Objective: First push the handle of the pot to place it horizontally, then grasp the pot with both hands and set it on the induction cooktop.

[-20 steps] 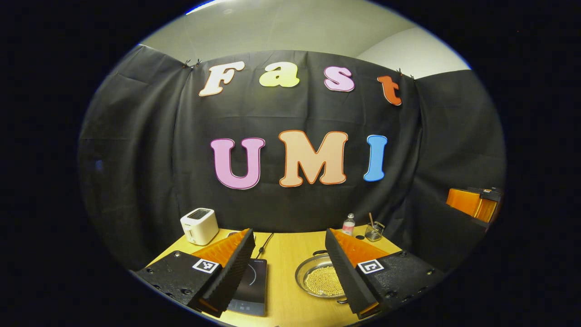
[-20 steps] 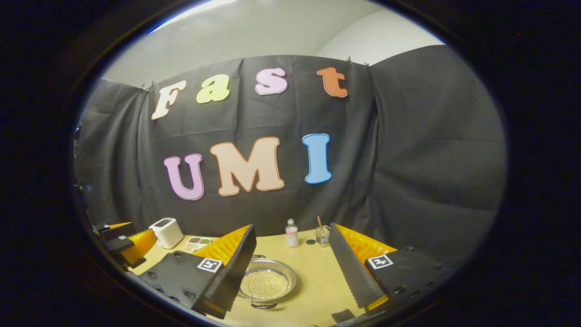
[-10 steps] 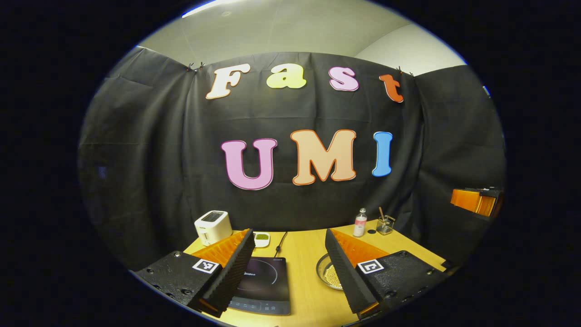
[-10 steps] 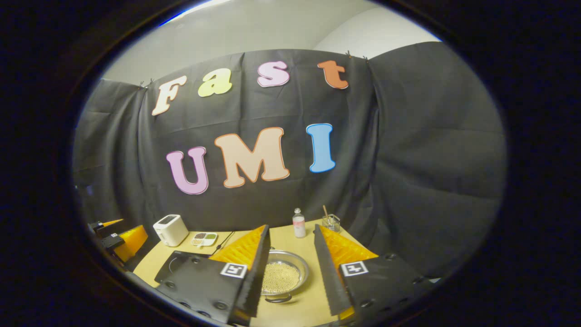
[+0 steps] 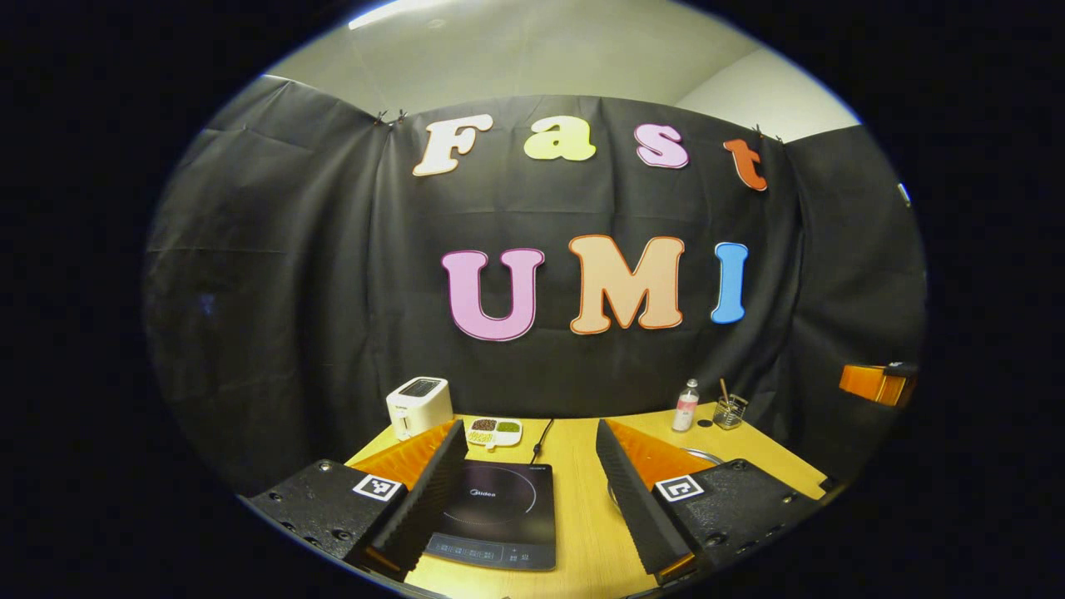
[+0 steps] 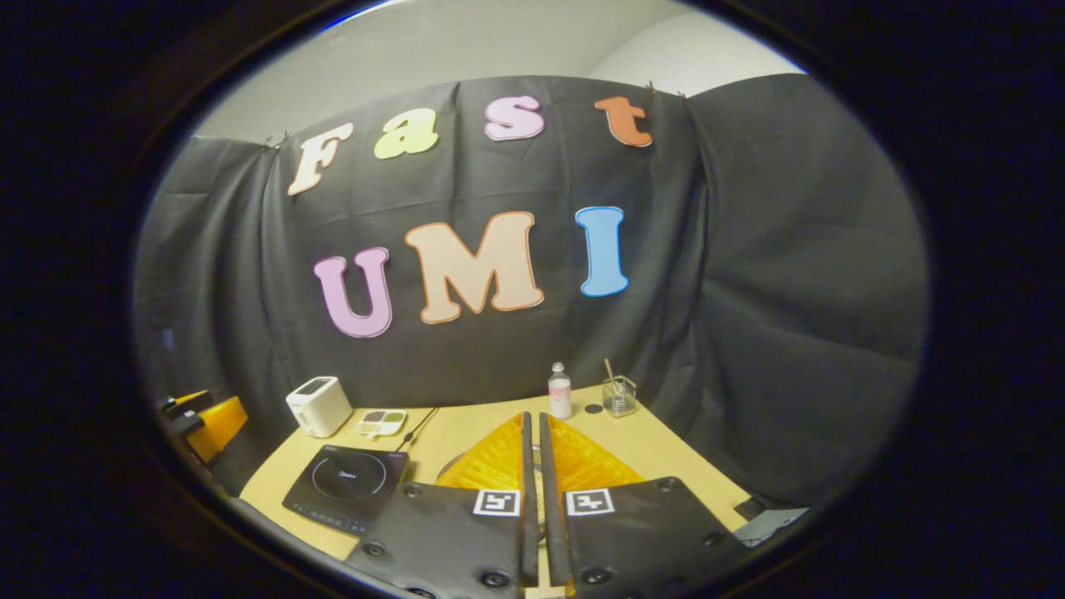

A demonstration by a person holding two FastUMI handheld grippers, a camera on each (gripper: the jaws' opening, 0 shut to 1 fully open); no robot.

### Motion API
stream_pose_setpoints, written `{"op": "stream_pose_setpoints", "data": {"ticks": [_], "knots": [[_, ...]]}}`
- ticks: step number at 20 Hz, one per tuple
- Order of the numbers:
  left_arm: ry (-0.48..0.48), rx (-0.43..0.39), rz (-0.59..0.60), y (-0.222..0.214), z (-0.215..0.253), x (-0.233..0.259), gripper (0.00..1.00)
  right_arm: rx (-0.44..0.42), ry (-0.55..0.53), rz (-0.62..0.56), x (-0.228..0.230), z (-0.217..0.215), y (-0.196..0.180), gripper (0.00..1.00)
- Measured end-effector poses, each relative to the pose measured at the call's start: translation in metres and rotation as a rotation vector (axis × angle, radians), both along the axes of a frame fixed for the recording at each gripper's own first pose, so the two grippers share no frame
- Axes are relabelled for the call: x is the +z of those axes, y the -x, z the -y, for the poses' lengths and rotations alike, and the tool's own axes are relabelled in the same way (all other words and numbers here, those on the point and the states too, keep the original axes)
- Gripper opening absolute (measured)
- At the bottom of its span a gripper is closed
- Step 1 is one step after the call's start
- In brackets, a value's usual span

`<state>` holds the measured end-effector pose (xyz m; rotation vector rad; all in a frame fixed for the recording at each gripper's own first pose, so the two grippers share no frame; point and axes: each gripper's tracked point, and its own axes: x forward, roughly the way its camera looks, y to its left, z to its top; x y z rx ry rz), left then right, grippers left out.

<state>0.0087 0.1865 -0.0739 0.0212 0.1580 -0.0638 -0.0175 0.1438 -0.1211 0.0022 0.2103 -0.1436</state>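
Observation:
The black induction cooktop (image 5: 499,516) lies on the wooden table between the fingers of my open left gripper (image 5: 529,424), which holds nothing. Of the metal pot, I see a sliver of rim (image 5: 705,454) behind that gripper's right finger. In the right gripper view, my right gripper (image 6: 535,416) is shut with nothing between its fingers. It hovers over the pot and hides nearly all of it. The cooktop (image 6: 345,487) lies to its left. The pot's handle is hidden.
A white toaster (image 5: 418,406) and a small divided snack dish (image 5: 493,431) stand behind the cooktop. At the back right of the table are a small bottle (image 5: 686,406) and a glass with a stick (image 5: 730,410). The cooktop's cord (image 5: 541,433) runs to the back.
My right gripper has gone from wide open to shut above the pot. The left gripper has swung left: the cooktop now sits between its fingers and the pot has slipped behind its right finger.

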Motion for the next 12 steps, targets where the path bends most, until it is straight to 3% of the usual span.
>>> {"op": "stream_pose_setpoints", "data": {"ticks": [1,5,6,8,9,11,12], "knots": [[0.002,0.006,-0.004,0.0,-0.003,-0.002,0.92,0.014,-0.002,-0.015,-0.009,-0.005,-0.003,0.06],[-0.003,0.042,-0.019,-0.001,-0.021,-0.01,0.91,0.08,-0.05,-0.11,-0.052,-0.035,-0.012,0.06],[-0.004,0.05,-0.023,-0.002,-0.025,-0.012,0.95,0.095,-0.064,-0.14,-0.064,-0.041,-0.014,0.0],[-0.007,0.066,-0.03,-0.005,-0.033,-0.013,0.95,0.121,-0.082,-0.202,-0.091,-0.053,-0.017,0.0],[-0.009,0.074,-0.033,-0.006,-0.037,-0.015,0.95,0.128,-0.087,-0.233,-0.103,-0.056,-0.019,0.06],[-0.013,0.089,-0.039,-0.011,-0.043,-0.017,0.95,0.146,-0.106,-0.288,-0.122,-0.064,-0.021,0.06],[-0.015,0.095,-0.04,-0.013,-0.046,-0.018,0.95,0.153,-0.119,-0.314,-0.131,-0.067,-0.022,0.15]]}}
